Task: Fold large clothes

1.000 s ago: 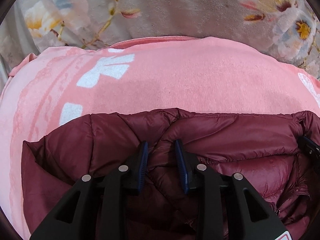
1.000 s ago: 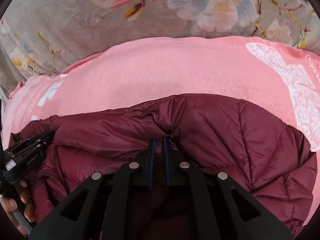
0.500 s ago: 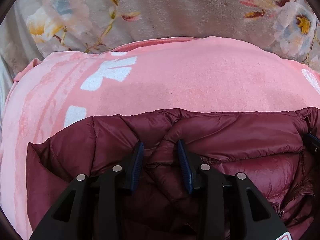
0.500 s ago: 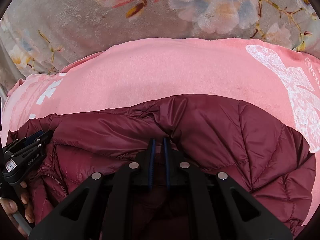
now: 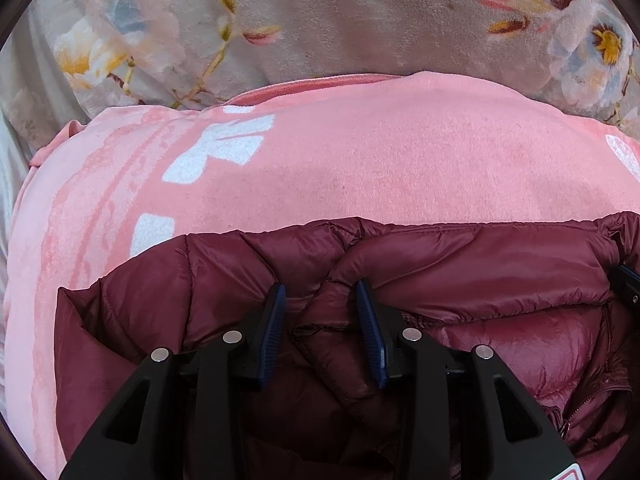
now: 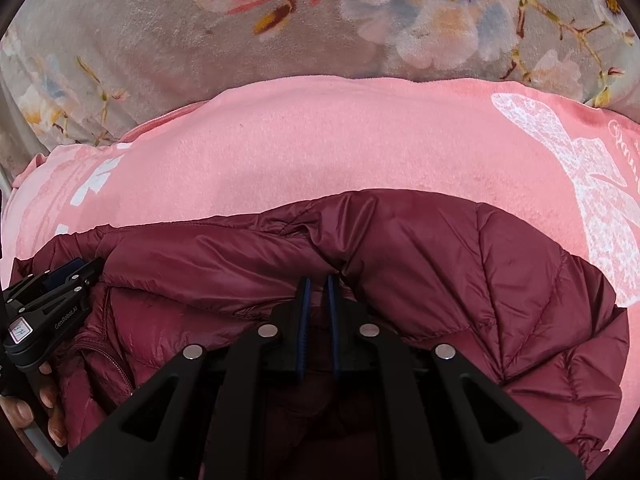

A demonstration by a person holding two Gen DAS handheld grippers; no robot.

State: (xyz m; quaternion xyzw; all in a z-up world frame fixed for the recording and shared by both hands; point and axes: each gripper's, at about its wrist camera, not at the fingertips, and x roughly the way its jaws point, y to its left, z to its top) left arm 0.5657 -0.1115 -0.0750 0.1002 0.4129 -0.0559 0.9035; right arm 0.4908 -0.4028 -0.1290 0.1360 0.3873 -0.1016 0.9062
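A maroon quilted puffer jacket [image 5: 460,264] lies on a pink blanket [image 5: 360,160]. My left gripper [image 5: 321,300] is open, its blue pads apart, with a fold of the jacket's upper edge bulging between them. In the right wrist view the jacket [image 6: 500,280] fills the lower half. My right gripper [image 6: 317,286] is shut on the jacket's upper edge, a thin fold pinched between the pads. The left gripper [image 6: 86,270] shows at the left edge of that view, held by a hand.
The pink blanket [image 6: 340,148] has white printed patterns and lies on a grey floral bedspread [image 5: 360,12]. The jacket's zipper [image 5: 576,412] runs along the lower right in the left wrist view.
My left gripper's pads have spread wider, loosening from the jacket fold, and it has drawn back slightly. My right gripper stays shut on the jacket edge.
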